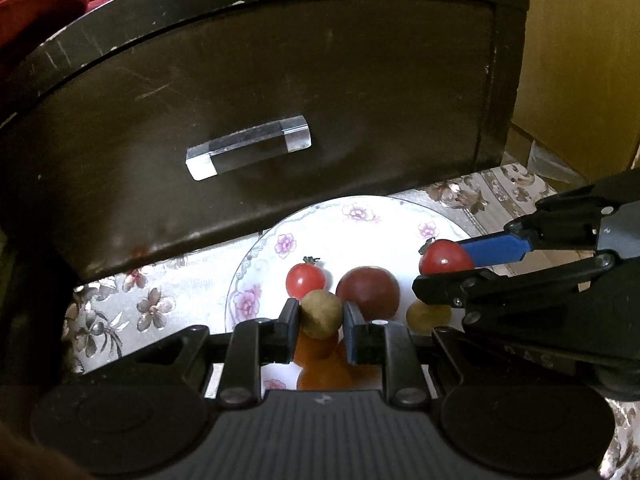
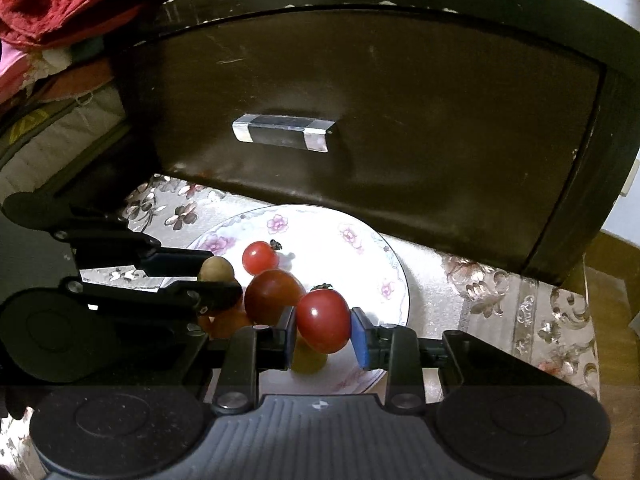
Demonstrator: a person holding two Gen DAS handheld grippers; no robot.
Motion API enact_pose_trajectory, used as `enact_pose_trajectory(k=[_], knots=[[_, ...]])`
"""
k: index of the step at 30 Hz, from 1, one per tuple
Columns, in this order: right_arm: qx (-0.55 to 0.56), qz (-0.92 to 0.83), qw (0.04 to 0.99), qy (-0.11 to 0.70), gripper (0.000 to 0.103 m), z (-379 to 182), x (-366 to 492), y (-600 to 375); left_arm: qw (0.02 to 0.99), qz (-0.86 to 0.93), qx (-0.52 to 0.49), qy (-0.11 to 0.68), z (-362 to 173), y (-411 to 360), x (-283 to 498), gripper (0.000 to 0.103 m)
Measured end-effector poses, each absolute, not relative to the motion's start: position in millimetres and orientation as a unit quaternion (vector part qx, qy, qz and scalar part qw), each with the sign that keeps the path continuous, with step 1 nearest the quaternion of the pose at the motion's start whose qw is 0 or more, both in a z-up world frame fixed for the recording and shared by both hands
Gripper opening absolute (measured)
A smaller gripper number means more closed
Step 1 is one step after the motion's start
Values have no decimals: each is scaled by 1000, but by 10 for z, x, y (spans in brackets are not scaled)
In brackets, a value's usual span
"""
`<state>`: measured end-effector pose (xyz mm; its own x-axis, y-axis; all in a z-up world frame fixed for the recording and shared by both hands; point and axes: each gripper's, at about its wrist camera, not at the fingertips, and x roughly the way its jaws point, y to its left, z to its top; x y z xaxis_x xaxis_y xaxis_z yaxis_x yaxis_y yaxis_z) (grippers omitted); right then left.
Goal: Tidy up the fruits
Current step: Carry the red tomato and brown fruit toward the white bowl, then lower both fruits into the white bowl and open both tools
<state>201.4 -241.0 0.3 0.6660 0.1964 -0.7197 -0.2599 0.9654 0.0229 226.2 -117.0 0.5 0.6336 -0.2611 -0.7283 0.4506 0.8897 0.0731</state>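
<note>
Both grippers closed, each pinching one fruit above the plate.

Left gripper (image 1: pixel 321 315): my fingers clamp a tan round fruit (image 1: pixel 321 314). Right gripper (image 2: pixel 323 326): my fingers clamp a red tomato (image 2: pixel 323 320). On the floral plate (image 2: pixel 360 248) lie a small tomato (image 2: pixel 261 257), a dark red fruit (image 2: pixel 272 296), a yellow-green fruit (image 1: pixel 424 314) and orange fruit (image 1: pixel 324 372), before the dark drawer (image 1: pixel 280 100).

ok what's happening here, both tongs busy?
Yes. The left tongs are shut on a tan round fruit, and the right tongs are shut on a red cherry tomato, both over the floral plate. Another small red tomato, a larger dark red one and a yellowish fruit lie on the plate. The drawer behind is closed.
</note>
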Motion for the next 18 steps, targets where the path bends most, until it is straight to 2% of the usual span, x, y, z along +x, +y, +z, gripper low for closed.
enact_pose_trajectory(k=[7,18], knots=[[-41,122,913,387,29,22,1994,-2417,895,-194,123,383,19,-1158,2281,30],[-31,114,922,369,38,98,1972,-2460,900,-189,112,377,108,-1112,2276,36]])
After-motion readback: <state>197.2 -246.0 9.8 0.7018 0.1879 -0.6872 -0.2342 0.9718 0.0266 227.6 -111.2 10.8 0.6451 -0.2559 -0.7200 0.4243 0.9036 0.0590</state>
